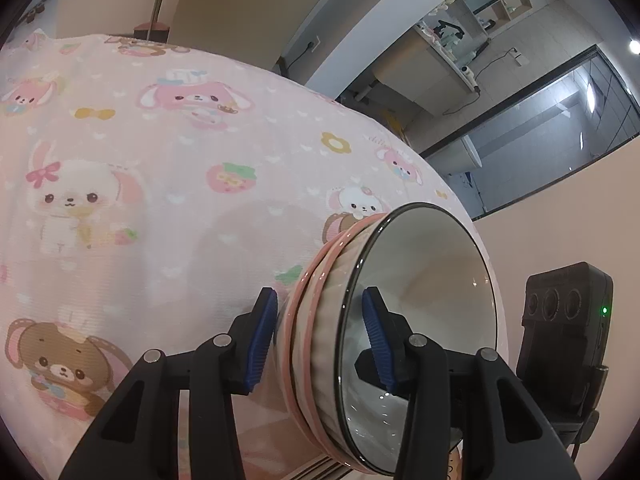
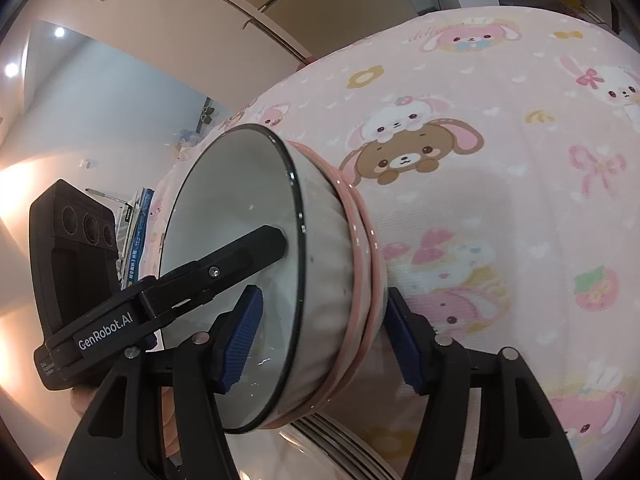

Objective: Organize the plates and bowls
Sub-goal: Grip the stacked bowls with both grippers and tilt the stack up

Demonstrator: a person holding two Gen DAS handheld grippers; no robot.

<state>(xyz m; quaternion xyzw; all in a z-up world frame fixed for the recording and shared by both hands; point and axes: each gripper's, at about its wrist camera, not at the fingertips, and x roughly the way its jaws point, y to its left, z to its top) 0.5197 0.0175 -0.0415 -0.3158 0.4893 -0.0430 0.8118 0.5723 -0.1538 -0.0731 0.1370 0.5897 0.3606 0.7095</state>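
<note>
Pink cartoon tablecloth (image 1: 160, 200); beige walls (image 2: 160, 20)

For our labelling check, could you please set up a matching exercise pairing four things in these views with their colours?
Things:
1. white bowl's rim
2. gripper pads
3. tablecloth
4. status light

Colours:
a. blue
b. green
c. pink
d. black

Pairs: 1-d, 2-a, 3-c, 4-b
</note>
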